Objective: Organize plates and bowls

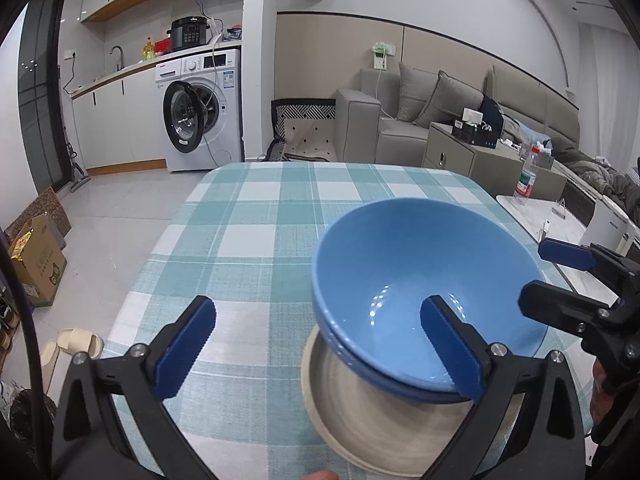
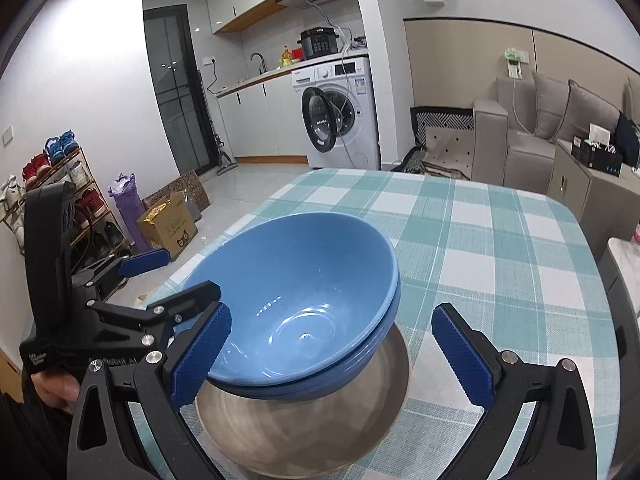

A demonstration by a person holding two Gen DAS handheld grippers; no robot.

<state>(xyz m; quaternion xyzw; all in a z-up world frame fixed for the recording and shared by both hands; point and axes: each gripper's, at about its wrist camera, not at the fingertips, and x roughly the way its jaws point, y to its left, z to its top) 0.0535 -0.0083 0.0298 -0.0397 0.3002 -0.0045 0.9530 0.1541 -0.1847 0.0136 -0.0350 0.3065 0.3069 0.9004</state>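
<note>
A: Blue glazed ceramic is identified: two nested blue bowls [image 1: 400,264] are stacked on a grey plate [image 1: 360,412], which is set on the checked tablecloth [image 1: 248,216] near the table's front edge.

B: Is the stack seated flat?

A: No. The bowls are tilted and shifted off the plate's centre, so that part of the plate's inside is exposed. Whether the lean is stable cannot be determined.

B: State of the left gripper [image 1: 320,344]?

A: Its jaws are spread fully wide. One blue pad is seen in front of the bowl's inside, the other over bare cloth; nothing is gripped. Whether the inner pad touches the bowl cannot be told.

B: And the right gripper [image 2: 334,354]?

A: It is likewise opened wide and empty. The stack is straddled loosely, and no pad is pressed against a rim.

B: Progress of the task?

A: The stacking is judged to be largely done, since bowls and plate are gathered into one pile and both grippers are released. Centring the bowls is judged to be the remaining work. No other dishes are visible on the table.

B: What is obscured?

A: The plate's near rim is cut off by the frame and by the gripper bodies. The lower bowl is shown only as a thin band under the upper one. The table's near edge is not shown.
</note>
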